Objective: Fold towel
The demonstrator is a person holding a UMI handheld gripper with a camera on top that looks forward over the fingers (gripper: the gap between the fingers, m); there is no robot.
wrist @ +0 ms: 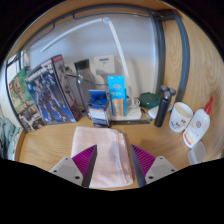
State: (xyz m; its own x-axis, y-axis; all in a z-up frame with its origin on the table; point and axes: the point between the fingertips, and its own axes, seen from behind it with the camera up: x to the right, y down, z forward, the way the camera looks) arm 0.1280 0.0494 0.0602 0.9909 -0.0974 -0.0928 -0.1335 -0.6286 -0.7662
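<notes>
**No legible text**

Printed artwork covers the tall illustrated cardboard boxes (42,92) beyond the gripper's left finger, and the small blue carton (117,90) straight ahead of both fingers bears a label, but no lettering can be read.

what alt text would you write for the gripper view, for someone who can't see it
A pale pink folded towel lies on a light wooden desk between the open gripper's two purple-padded fingers, which do not press on it. Beyond it stand a blue box, a white bottle with a red cap and a large illustrated box.
</notes>
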